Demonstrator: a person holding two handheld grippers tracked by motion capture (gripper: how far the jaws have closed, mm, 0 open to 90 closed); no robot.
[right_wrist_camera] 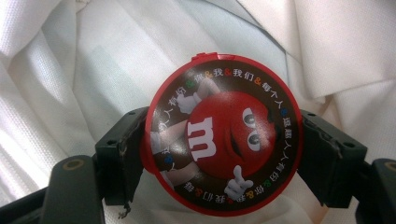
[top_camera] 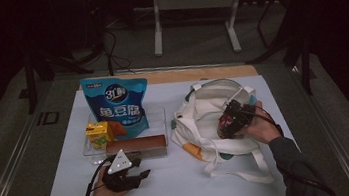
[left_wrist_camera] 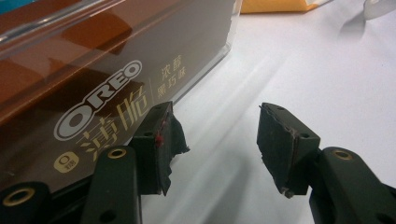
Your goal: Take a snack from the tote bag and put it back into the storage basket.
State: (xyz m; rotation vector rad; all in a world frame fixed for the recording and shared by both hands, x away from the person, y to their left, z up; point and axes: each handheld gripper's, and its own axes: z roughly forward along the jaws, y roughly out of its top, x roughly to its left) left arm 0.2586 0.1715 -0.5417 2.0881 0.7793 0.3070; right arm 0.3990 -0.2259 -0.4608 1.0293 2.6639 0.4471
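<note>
Currently the right hand-held gripper [right_wrist_camera: 223,149] is clamped on a round red M&M's tub [right_wrist_camera: 224,135], jaws pressing on opposite sides of its lid rim. Tub sits over the mouth of the white tote bag [top_camera: 199,112] on the right of the bench [top_camera: 173,184]; white fabric all around it in the right gripper view.

Left hand-held gripper [left_wrist_camera: 215,144] has jaws partly apart, nothing between them, resting low on the bench just beside the brown Oreo box [left_wrist_camera: 93,84]. Box lies in a clear tray [top_camera: 156,113] with a yellow drink carton [top_camera: 99,133] and a blue snack pouch [top_camera: 117,105] behind it.
</note>
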